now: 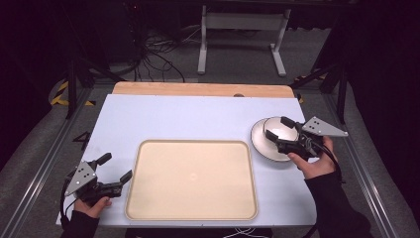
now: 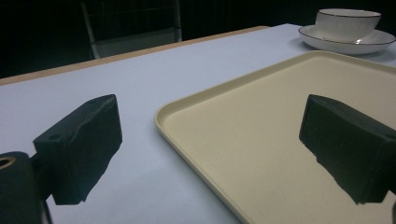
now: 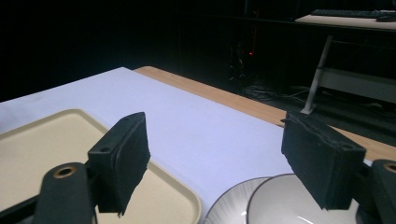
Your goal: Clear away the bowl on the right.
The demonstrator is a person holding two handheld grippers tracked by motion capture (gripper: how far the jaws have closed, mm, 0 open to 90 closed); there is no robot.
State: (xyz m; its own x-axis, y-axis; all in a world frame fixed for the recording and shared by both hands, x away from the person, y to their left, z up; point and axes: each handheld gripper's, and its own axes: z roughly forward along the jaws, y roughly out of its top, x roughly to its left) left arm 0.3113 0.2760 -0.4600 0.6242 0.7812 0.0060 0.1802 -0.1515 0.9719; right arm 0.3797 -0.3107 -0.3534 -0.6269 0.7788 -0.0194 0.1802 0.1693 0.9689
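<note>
Nothing appears moved yet: the tray (image 1: 192, 179) lies bare mid-bench. At its 2 o'clock, the bowl (image 1: 279, 130) sits on its saucer (image 1: 260, 144), right tool (image 1: 277, 127) wide above it. Left tool (image 1: 115, 167) wide, empty, at 9 o'clock.

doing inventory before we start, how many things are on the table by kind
tray: 1, cream, nothing on it
plate: 1, white, right of the tray
bowl: 1, white, sitting on the plate
total: 3
Both the left gripper and right gripper have jaws apart; the right is over the bowl.
</note>
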